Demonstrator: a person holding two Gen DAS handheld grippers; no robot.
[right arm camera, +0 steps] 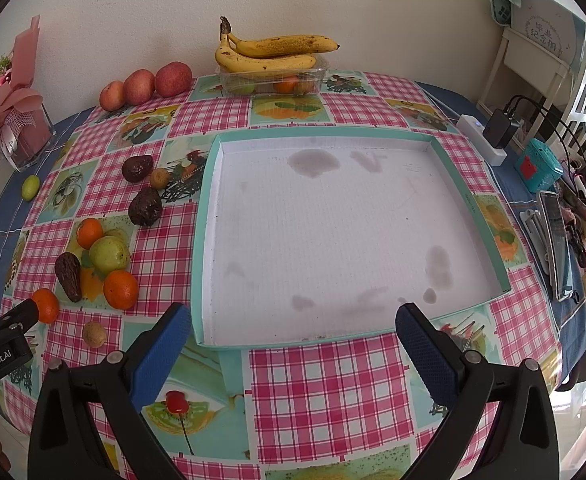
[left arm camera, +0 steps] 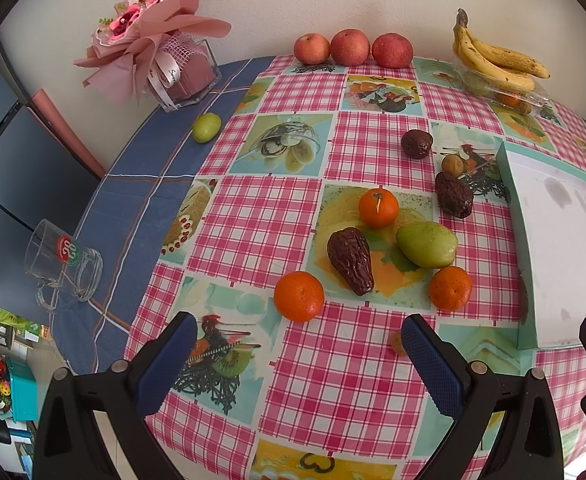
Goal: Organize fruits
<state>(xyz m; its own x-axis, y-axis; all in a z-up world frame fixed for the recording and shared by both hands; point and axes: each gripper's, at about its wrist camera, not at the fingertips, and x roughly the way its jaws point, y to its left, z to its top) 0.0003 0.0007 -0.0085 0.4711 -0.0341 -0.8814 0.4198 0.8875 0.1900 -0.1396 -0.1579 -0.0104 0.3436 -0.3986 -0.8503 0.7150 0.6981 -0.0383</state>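
I hold both claws spread wide and empty, my left claw [left arm camera: 299, 354] aimed at the nearest orange [left arm camera: 299, 296] among the fruit scattered on the desk [left arm camera: 333, 380], my right claw [right arm camera: 293, 344] hovering over the empty tray [right arm camera: 209, 184], presumably their destination.

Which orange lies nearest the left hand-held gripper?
The orange just ahead of the left hand-held gripper, left of the date; the others lie farther off.

three oranges [left arm camera: 299, 296], green fruit [left arm camera: 427, 244], perhaps dark avocados [left arm camera: 351, 261] clustered left of empty white tray [right arm camera: 333, 236]
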